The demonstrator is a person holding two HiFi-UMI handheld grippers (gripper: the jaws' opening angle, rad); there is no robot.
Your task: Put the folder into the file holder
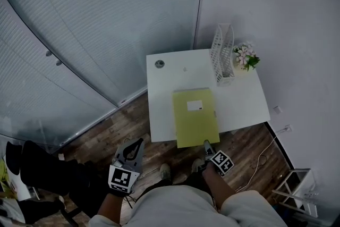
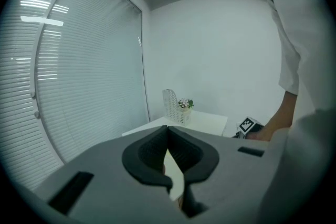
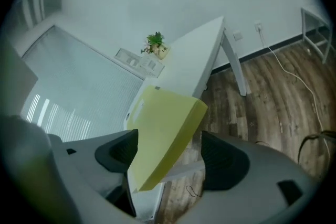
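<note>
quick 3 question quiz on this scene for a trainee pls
1. True or false: the yellow-green folder already stands in the white file holder.
2. Which gripper has its jaws apart with the folder's edge between them? A) left gripper B) right gripper
3. Fill in: the folder lies flat on the white ___, overhanging its near edge.
Key: 1 false; 2 B; 3 table.

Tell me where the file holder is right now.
In the head view, the white file holder stands upright at the far right of the table, just left of the small flower pot and beyond the yellow folder.
</note>
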